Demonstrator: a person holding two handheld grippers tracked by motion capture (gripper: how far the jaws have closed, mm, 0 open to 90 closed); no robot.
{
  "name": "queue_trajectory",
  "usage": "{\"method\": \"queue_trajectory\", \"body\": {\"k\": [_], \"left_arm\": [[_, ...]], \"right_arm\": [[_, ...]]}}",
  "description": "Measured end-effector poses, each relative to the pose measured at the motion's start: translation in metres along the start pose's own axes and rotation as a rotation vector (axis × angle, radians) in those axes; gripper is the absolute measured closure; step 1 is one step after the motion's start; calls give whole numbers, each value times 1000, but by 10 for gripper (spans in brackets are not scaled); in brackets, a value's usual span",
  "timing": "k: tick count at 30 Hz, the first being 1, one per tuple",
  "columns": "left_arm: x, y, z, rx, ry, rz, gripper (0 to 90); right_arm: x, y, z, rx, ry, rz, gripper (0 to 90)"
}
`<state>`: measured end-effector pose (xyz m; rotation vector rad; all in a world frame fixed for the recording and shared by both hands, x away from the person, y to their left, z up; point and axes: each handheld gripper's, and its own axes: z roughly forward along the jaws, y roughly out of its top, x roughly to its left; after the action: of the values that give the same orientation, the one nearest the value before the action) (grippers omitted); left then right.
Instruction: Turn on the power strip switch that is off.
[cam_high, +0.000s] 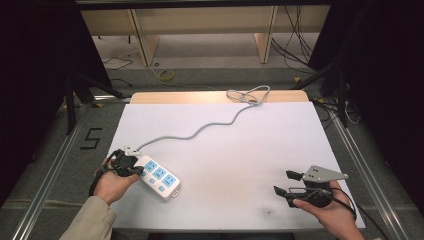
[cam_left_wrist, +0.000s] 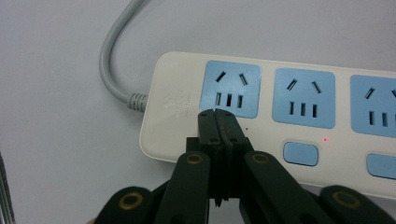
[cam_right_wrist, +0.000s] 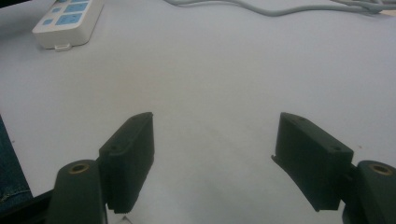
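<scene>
The white power strip (cam_high: 159, 177) lies near the table's front-left corner, its grey cord (cam_high: 200, 129) snaking away from its far end to a loose coil at the table's far edge. From the high view, the left gripper (cam_high: 131, 169) sits at the strip's cord end, held by the person's left hand (cam_high: 114, 184), but the jaw state is hard to read there. The left gripper view settles it: the 2 black jaws are pressed together with nothing between them, their tips resting on the strip's white casing just below the first of 3 blue sockets (cam_left_wrist: 230, 88), near the blue button (cam_left_wrist: 300, 153) and a small red light (cam_left_wrist: 325, 139). The right gripper (cam_high: 286, 182) is well apart from the strip, near the table's front-right corner, held in the right hand (cam_high: 327, 210); its own view shows the jaws spread wide over bare surface, with the strip far off at upper left. The table (cam_high: 260, 150) is covered in plain white, with a strip of wood showing at its far edge. Beyond the strip's cord coil lie a grey floor, loose cables, wooden furniture legs and dark curtains at both sides.
</scene>
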<state>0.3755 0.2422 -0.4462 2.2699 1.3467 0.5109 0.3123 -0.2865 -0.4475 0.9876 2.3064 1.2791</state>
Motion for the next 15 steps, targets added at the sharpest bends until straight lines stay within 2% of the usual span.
{"method": "queue_trajectory", "body": {"k": [9, 12, 15], "left_arm": [[3, 0, 0, 1, -5, -16, 899], [3, 0, 0, -4, -19, -25, 899], [0, 1, 0, 1, -15, -13, 899]], "right_arm": [[-1, 0, 0, 1, -1, 4, 288], [-1, -1, 0, 3, 0, 5, 288], [-1, 0, 0, 4, -3, 5, 288]]}}
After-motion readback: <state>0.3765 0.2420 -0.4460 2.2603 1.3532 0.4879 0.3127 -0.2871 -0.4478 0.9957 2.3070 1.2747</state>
